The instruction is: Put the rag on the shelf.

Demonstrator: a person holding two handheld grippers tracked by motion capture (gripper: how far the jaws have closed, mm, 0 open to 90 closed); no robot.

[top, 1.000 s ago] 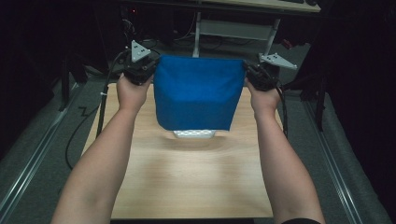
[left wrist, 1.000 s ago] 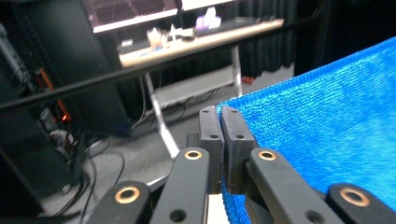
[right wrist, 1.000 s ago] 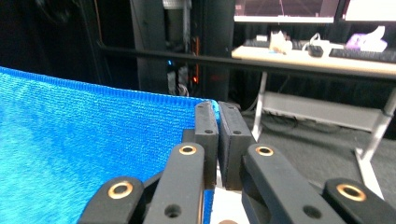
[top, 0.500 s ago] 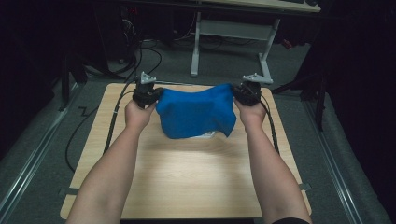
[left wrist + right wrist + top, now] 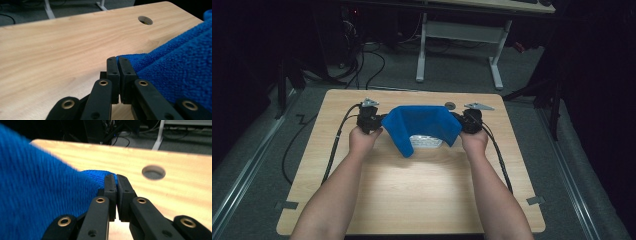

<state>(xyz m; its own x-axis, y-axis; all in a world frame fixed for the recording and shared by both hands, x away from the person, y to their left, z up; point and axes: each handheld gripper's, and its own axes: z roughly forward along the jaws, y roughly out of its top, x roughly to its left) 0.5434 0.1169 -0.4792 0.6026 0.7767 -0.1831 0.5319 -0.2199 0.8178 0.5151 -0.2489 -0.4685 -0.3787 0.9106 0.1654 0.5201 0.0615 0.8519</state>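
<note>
On the desk point(image 5: 422, 200), a blue towel point(image 5: 422, 125) is pinched at one corner by each hand-held gripper, left point(image 5: 117, 72) and right point(image 5: 113, 188). A laying-down step is guessed; next, the towel likely needs to be spread flat.

Dim lab: desk frame point(image 5: 460, 35), cables point(image 5: 372, 55)

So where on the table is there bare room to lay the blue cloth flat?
The widest bare wood on the table lies between the forearms, nearer than the blue cloth. It is crowded at the far edge, where the left gripper and right gripper pinch its corners near the cable hole.
</note>
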